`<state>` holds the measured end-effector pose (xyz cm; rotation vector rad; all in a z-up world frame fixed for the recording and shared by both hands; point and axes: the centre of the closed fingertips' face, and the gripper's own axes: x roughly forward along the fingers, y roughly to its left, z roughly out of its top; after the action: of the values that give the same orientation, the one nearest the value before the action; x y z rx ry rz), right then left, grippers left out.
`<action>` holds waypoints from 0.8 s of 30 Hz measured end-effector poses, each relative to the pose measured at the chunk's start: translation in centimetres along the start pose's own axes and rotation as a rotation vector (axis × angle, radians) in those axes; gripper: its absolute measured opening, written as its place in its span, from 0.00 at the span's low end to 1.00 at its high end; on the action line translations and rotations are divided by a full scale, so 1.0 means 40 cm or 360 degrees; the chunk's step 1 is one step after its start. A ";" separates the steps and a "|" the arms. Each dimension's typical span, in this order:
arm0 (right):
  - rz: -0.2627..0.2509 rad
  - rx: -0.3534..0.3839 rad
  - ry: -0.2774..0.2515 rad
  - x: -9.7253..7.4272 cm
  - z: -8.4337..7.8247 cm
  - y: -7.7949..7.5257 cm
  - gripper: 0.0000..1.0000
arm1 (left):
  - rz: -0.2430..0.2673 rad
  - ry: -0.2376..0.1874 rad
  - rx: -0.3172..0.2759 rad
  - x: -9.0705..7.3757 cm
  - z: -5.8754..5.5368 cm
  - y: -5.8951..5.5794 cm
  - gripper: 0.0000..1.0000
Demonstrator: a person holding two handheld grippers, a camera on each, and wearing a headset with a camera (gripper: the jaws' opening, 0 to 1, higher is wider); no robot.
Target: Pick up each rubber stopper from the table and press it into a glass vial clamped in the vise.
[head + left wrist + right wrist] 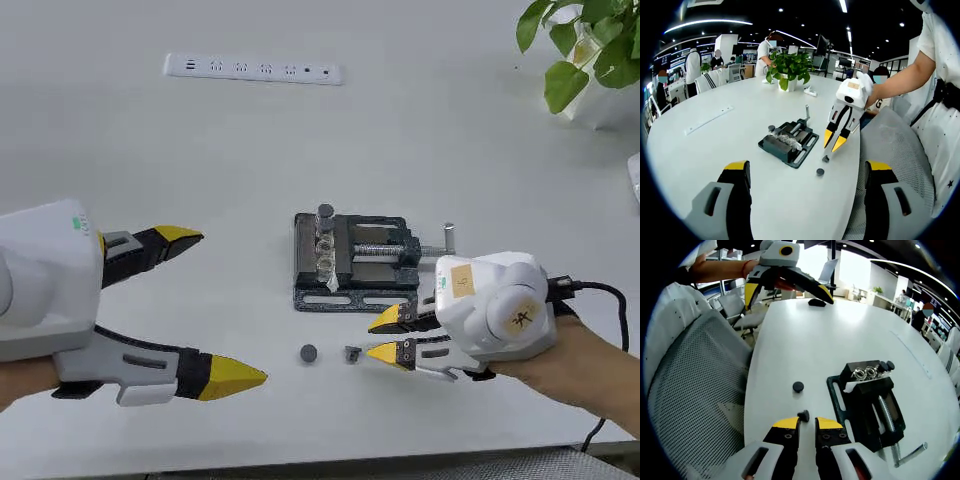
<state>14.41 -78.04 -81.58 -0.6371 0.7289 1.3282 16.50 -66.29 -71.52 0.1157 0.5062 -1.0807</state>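
Tool left [232, 306] spread wide | tool right [369, 338] barely parted | loose stoppers [309, 352]: 2 | vise [305, 248]: 1

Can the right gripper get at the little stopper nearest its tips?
Probably yes: the stopper lies on bare table just ahead of the right gripper, whose jaws stand slightly apart.
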 end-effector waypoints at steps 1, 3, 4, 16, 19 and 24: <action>0.0005 -0.0009 0.0006 0.002 0.000 0.001 0.07 | -0.0001 0.0001 0.0001 0.000 0.000 0.000 0.95; 0.0016 -0.0044 0.0027 0.009 -0.004 0.003 0.06 | -0.0003 0.0002 0.0001 0.002 0.000 -0.001 0.94; 0.0020 -0.0061 0.0035 0.012 -0.005 0.004 0.04 | -0.0004 0.0002 0.0000 0.002 0.000 -0.001 0.94; 0.0045 -0.0163 0.0112 0.036 -0.014 0.008 0.01 | -0.0006 0.0001 -0.0005 0.004 0.000 0.000 0.94; 0.0050 -0.0173 0.0119 0.037 -0.013 0.009 0.00 | -0.0005 -0.0002 -0.0005 0.003 0.001 0.002 0.93; 0.0056 -0.0193 0.0135 0.039 -0.016 0.011 0.00 | -0.0001 -0.0006 -0.0007 0.002 0.003 0.003 0.93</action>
<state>14.06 -77.49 -83.19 -0.7850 0.7347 1.3922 16.67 -66.33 -71.47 0.1096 0.5053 -1.0803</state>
